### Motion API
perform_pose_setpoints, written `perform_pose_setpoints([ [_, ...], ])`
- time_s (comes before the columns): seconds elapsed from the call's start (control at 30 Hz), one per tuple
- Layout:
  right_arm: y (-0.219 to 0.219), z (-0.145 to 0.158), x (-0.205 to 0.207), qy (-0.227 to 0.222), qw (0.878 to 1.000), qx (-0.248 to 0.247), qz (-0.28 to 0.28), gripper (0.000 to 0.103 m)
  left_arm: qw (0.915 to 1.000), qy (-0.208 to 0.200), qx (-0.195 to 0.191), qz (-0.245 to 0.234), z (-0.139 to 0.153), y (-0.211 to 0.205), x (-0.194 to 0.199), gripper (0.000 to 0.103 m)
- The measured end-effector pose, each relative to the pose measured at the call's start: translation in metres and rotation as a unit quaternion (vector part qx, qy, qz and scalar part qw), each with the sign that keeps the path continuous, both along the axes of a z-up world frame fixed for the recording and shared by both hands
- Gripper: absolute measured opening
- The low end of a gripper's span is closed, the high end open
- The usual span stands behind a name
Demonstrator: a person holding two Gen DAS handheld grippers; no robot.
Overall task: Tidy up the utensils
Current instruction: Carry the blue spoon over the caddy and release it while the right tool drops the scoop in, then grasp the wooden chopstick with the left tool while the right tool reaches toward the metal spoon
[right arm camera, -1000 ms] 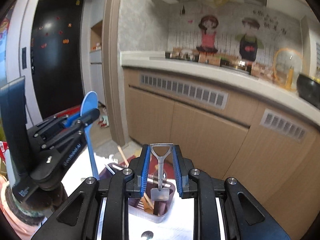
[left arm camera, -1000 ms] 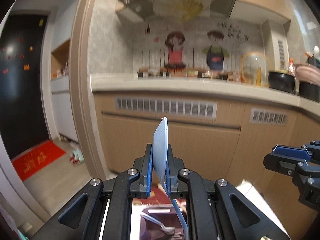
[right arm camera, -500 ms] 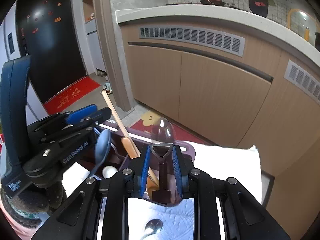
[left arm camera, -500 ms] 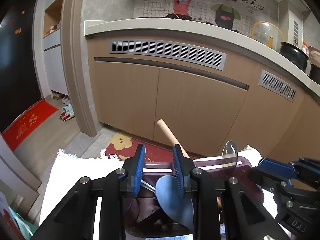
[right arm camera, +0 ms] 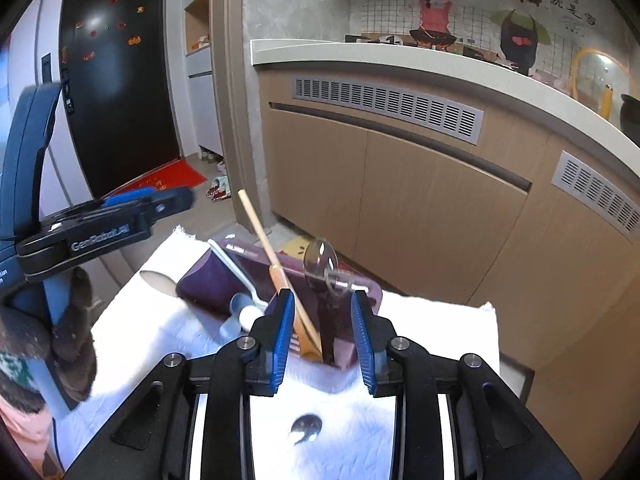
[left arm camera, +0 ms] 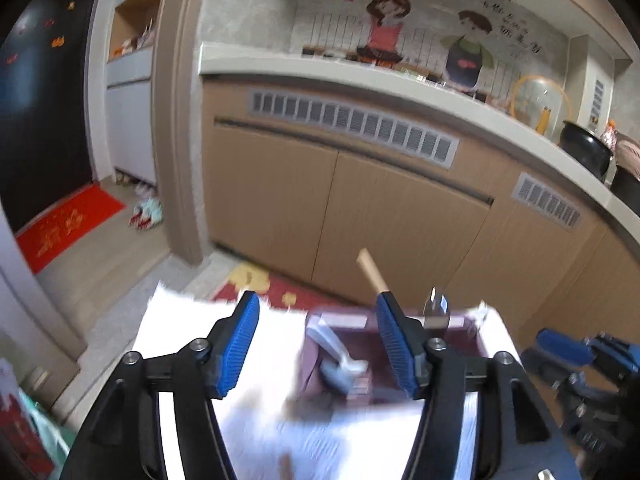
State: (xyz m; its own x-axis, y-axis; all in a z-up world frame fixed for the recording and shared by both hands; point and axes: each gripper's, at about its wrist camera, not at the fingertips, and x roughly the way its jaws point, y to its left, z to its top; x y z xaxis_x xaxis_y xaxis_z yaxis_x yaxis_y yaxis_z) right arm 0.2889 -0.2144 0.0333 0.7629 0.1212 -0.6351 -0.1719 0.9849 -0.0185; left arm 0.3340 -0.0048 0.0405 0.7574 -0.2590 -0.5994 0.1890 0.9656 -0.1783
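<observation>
Cabinets (right arm camera: 420, 200) under a pale counter (right arm camera: 400, 68) fill the background beyond a white cloth (right arm camera: 420, 320). On the cloth sits a purple tray (right arm camera: 208, 280) holding a wooden utensil (right arm camera: 276, 268) that leans upright, a clear spoon (right arm camera: 320, 258), a white spoon (right arm camera: 240, 280) and a dark-handled utensil (right arm camera: 328, 320). Left gripper (left arm camera: 318, 344): jaws opening, nothing between them, above the tray. Right gripper (right arm camera: 320, 332): jaws opening around the dark handle, pads clear of it. A small metal spoon (right arm camera: 306, 426) lies on the cloth. The left view is blurred.

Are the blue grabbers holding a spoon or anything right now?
No. The left gripper is opening with nothing between its pads. The right gripper is opening too; the dark utensil stands between its pads, unpinched, in the purple holder.
</observation>
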Motion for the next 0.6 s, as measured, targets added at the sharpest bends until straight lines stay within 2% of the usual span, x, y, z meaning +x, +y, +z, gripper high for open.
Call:
perform_pose_setpoints([
  [0.07,-0.001,-0.002,-0.01,0.005,1.0,0.003,-0.003,0.037,0.9995,0.031,-0.004,-0.003,-0.011,0.009,-0.011,0.065],
  [0.2,-0.004,-0.018,-0.031,0.021,1.0,0.013,-0.013,0.046,0.9954,0.095,-0.005,-0.016,-0.046,0.021,-0.038,0.065],
  [0.4,-0.003,-0.065,-0.065,0.063,0.998,0.022,-0.022,0.046,0.9846,0.16,0.028,-0.065,-0.102,0.012,-0.065,0.065],
  [0.47,-0.002,-0.08,-0.075,0.074,0.997,0.024,-0.023,0.046,0.9816,0.162,0.05,-0.087,-0.113,0.003,-0.069,0.062],
  [0.53,-0.003,-0.096,-0.085,0.085,0.996,0.023,-0.024,0.046,0.9787,0.163,0.07,-0.103,-0.121,-0.005,-0.07,0.048],
  [0.6,-0.006,-0.107,-0.093,0.095,0.995,0.029,-0.024,0.046,0.975,0.178,0.078,-0.107,-0.13,-0.008,-0.067,0.039],
])
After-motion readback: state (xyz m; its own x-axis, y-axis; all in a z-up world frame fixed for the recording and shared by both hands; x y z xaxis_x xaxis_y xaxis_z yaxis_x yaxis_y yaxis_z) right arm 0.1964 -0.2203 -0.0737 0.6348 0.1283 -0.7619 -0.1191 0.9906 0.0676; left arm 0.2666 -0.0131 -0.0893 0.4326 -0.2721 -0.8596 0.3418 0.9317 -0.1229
